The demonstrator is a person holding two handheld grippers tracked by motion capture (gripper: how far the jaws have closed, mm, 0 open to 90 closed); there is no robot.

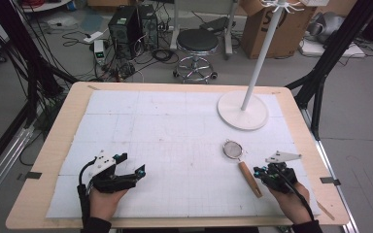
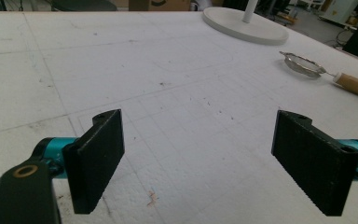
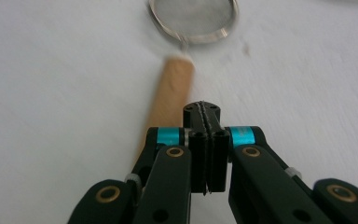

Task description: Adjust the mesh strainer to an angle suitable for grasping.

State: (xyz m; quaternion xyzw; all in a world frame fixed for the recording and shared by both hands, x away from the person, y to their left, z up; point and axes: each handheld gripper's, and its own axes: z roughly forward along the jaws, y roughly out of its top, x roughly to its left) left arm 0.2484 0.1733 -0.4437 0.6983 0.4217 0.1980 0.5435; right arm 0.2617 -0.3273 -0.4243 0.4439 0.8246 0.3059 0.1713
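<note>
Right tongs (image 3: 204, 154) are pressed together with nothing between them, hovering just over the wooden handle (image 3: 168, 100) of the strainer (image 1: 241, 162) — probably lined up along the handle so they can spread and pinch it next. Left tongs (image 2: 205, 158) are spread wide and empty, parked low over bare white mat on the near left of the worktop (image 1: 68, 121), well apart from the strainer; they look idle, waiting.

The strainer lies flat at the right of the worktop, mesh bowl (image 1: 232, 148) toward the far side, handle pointing back at the right hand (image 1: 291, 196). The white stand (image 1: 243, 109) sits behind it, likely where the strainer is meant to hang.

Hard to tell: the right gripper view is blurred, so whether the tong tips touch the handle is unclear. The mesh bowl's far rim is cut off there, and the near end of the handle is hidden behind the tongs. The stand's hooks are cropped at the top of the high view.
</note>
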